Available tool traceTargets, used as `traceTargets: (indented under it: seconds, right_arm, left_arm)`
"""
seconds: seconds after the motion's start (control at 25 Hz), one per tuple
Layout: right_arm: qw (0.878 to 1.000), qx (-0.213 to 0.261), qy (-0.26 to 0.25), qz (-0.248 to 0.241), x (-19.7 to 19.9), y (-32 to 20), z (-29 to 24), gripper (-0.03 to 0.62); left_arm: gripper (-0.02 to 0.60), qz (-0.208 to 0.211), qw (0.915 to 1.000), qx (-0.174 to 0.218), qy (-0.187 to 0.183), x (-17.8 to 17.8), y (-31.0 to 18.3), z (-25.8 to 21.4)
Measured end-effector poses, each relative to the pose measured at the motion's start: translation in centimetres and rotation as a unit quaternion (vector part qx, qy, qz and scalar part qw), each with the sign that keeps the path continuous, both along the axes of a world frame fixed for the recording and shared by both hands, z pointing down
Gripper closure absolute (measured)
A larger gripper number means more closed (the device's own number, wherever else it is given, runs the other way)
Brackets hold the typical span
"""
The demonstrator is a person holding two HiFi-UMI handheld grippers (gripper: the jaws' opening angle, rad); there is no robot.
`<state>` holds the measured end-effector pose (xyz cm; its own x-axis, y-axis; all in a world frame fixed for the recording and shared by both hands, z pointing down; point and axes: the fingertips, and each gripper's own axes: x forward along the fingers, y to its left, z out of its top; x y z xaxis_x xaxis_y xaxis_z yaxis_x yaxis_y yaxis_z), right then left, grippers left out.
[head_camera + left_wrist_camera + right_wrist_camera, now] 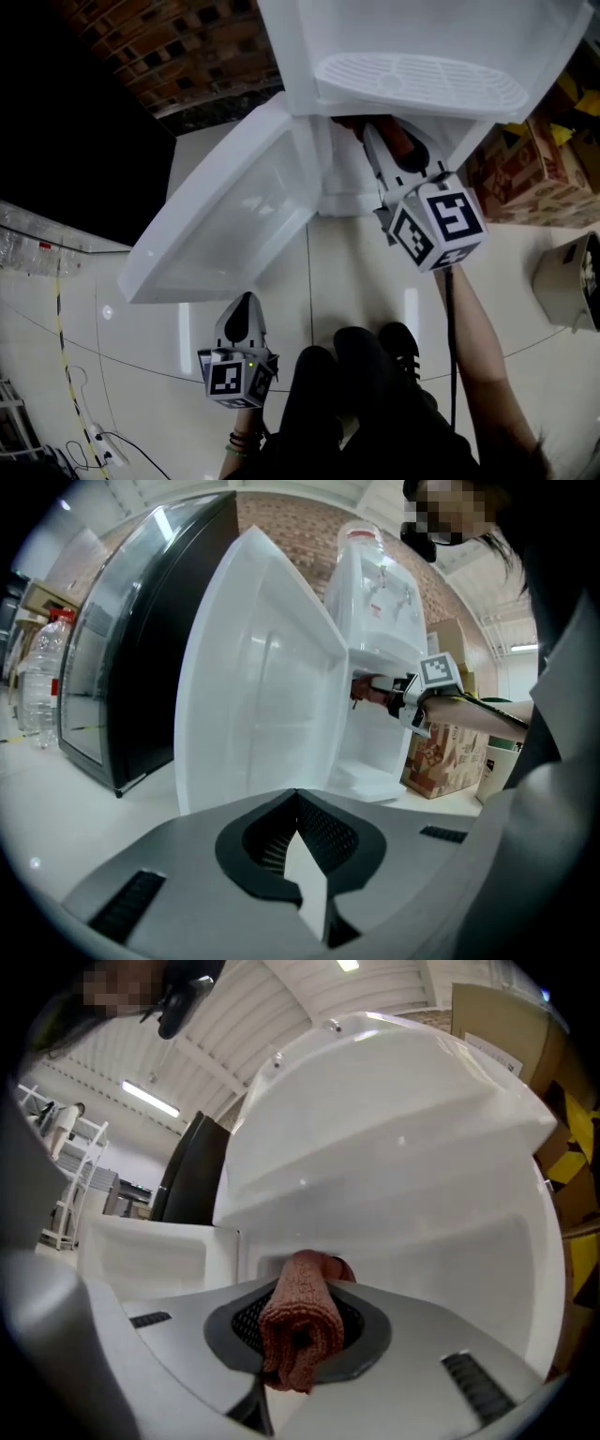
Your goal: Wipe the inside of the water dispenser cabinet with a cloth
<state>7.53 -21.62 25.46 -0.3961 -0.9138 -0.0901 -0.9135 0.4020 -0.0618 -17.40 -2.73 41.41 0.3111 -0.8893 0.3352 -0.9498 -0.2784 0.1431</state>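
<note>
- Step, by my read: mid-wipe. The right gripper (373,141) sat with its tips inside the open cabinet (375,747) of the water dispenser (422,37), below the drip tray (422,82).
- Right jaws were clamped on the cloth (300,1321), a rust-red folded roll. It filled the gap between the pads and stuck out past the tips toward the cabinet's back wall.
- Cloth-to-wall contact: couldn't tell. The right gripper view showed the roll's end close to the white inner surface, w/ no clear press.
- The left gripper (246,302) hung low, well apart from the cabinet and near the person's knees. Its jaws were together at the tips w/ nothing between them.
- The door (225,216) was swung wide to the left, so access was clear. The left gripper wasn't touching it.
- Next move, IMO: push the cloth flat against an inner face and sweep across it, then do the floor and side walls. Grip needs to stay firm so the roll doesn't slip out.
- Risk: the tips are near the opening's edge and could knock it.
</note>
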Motion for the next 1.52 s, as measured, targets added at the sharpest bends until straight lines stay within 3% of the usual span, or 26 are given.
traceTargets:
  seconds: [0.2, 0.6, 0.8, 1.0, 1.12, 1.32, 1.52]
  right_arm:
    - [0.999, -0.004, 0.031, -0.03, -2.6, -0.3, 1.1, 0.517]
    - [0.987, -0.137, 0.075, -0.038, -3.1, -0.7, 14.3, 0.517]
    - [0.973, -0.197, 0.111, -0.049, -3.4, 0.1, 20.2, 0.517]
    - [0.965, -0.219, 0.127, -0.065, -4.0, 0.4, 22.5, 0.517]
    - [0.971, -0.197, 0.124, -0.059, -3.5, 0.0, 20.5, 0.517]
    - [0.993, -0.083, 0.081, -0.019, -0.8, -2.9, 10.4, 0.517]
    - [0.999, -0.01, 0.037, 0.011, 1.2, -4.6, 3.4, 0.517]
  left_arm:
    - [0.597, 0.01, 0.9999, -0.008, 0.008, 1.4, 0.3, -0.6]
    - [0.597, 0.022, 0.9997, -0.012, 0.009, 2.6, -0.4, -0.1]
    - [0.597, 0.071, 0.9973, -0.004, 0.019, 6.3, -1.7, -1.3]
    - [0.597, 0.13, 0.991, 0.029, 0.011, 10.6, -3.8, -4.1]
    - [0.597, 0.151, 0.9874, 0.046, 0.006, 12.1, -4.7, -5.4]
    - [0.597, 0.16, 0.9861, 0.045, 0.003, 12.9, -5.2, -5.2]
    - [0.597, 0.167, 0.9854, 0.032, 0.0, 13.4, -5.1, -4.2]
